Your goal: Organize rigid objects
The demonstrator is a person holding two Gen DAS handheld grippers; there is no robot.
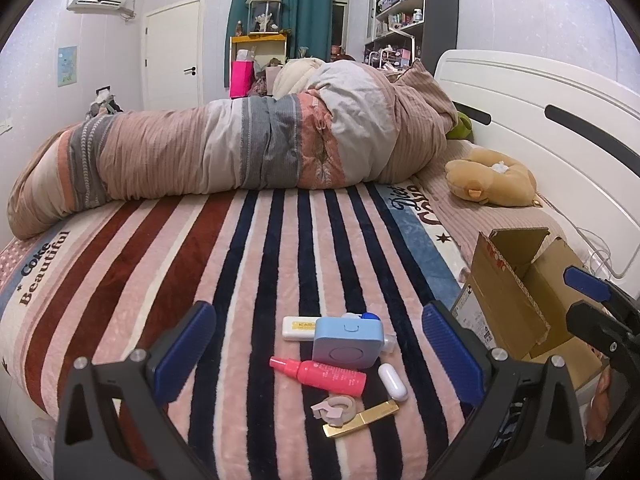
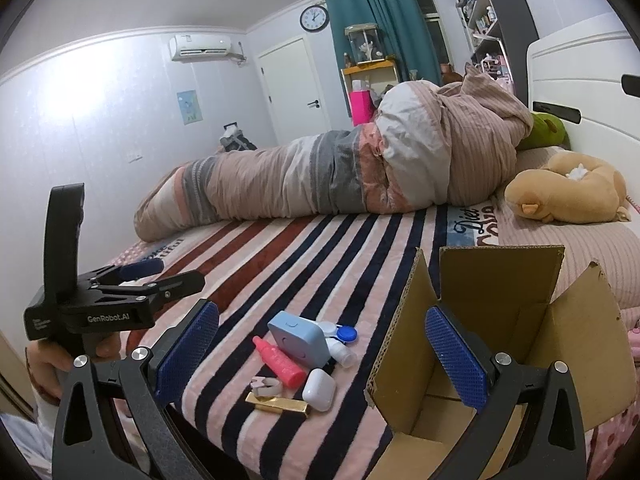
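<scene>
Hovering over the striped blanket, your left gripper & right gripper both gape wide, nothing held. Blue case, pink bottle, white earbud case, gold bar sit clustered just left of the open cardboard box.

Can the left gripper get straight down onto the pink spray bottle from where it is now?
Probably yes. The left gripper is open, with the pink spray bottle lying between its fingers' line of sight, top side uncovered. The blue square case touches its far side, so closing there may nudge it.
</scene>
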